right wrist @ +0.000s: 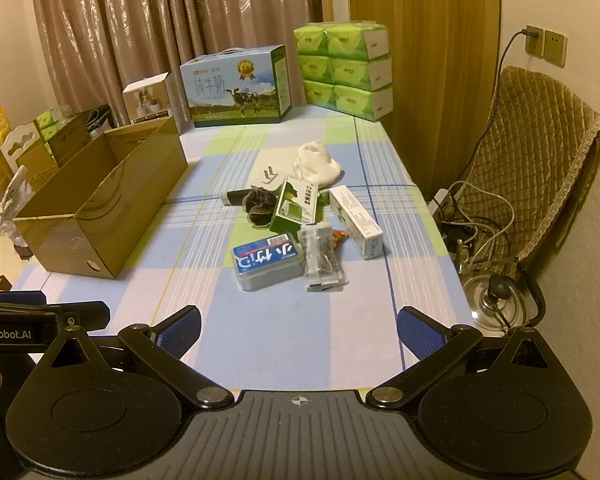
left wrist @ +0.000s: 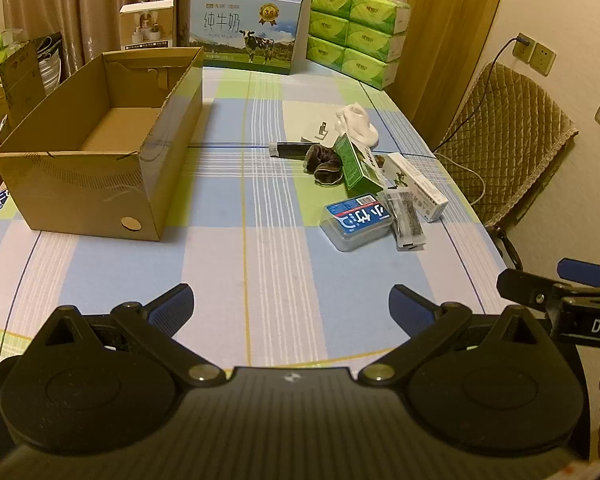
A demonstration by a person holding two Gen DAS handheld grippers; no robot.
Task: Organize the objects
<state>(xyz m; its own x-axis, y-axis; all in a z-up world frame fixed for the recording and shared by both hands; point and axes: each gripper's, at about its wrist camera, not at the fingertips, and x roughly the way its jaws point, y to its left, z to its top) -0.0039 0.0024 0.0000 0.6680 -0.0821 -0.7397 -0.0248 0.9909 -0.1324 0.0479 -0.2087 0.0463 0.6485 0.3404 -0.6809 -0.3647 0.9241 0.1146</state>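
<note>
Grippers both wide, holding nothing: left gripper (left wrist: 291, 307) and right gripper (right wrist: 299, 332) hover over the plaid tablecloth (right wrist: 260, 340), one empty cardboard box (left wrist: 100, 140) at 10 o'clock, clutter at 1 o'clock with one blue tin (left wrist: 358, 222), one green carton (left wrist: 360, 164), one white carton (left wrist: 416, 186)

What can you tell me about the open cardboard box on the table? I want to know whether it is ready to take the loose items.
The cardboard box is plain brown corrugated card, long and rectangular, standing upright on the left side of the checked tablecloth. Its top is open and the visible inside looks empty. One near end wall has a round punched disc low down. The rim looks a little ragged. It sits apart from the pile of small items, and neither gripper touches it.
</note>
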